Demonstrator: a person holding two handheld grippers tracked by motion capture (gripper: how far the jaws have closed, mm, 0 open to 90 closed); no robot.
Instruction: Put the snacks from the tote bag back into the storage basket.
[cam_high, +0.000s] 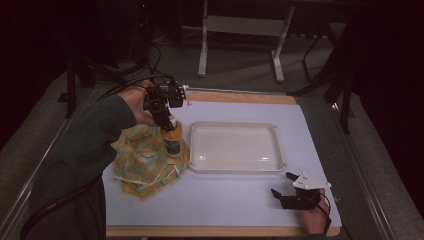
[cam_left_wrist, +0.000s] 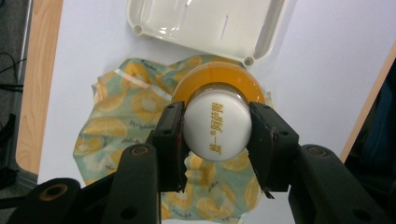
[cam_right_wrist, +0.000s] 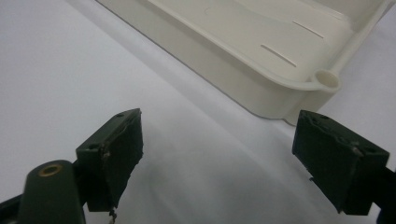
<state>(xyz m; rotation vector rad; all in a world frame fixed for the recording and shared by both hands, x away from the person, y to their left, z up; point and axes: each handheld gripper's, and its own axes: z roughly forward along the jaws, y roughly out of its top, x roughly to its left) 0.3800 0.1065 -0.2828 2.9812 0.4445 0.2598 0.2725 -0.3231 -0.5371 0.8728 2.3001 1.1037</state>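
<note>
My left gripper (cam_high: 169, 127) is shut on the white cap of an orange bottle (cam_high: 173, 136), holding it upright over a crumpled yellow and green patterned cloth (cam_high: 145, 162). In the left gripper view the bottle (cam_left_wrist: 215, 123) sits cap-first between my left gripper (cam_left_wrist: 215, 135), with gold lettering on the cap and the cloth (cam_left_wrist: 121, 121) spread below. The white tray (cam_high: 235, 147) lies just right of the bottle. My right gripper (cam_high: 284, 186) rests open near the table's front right. In the right gripper view my right gripper (cam_right_wrist: 217, 154) has nothing between its jaws.
The tray (cam_left_wrist: 205, 25) is empty; its corner (cam_right_wrist: 289, 88) lies just ahead of the right gripper. A white sheet (cam_high: 225, 205) covers the wooden table. A sleeved forearm (cam_high: 85, 145) comes in from the left. Metal stand legs (cam_high: 240, 45) rise beyond the far edge.
</note>
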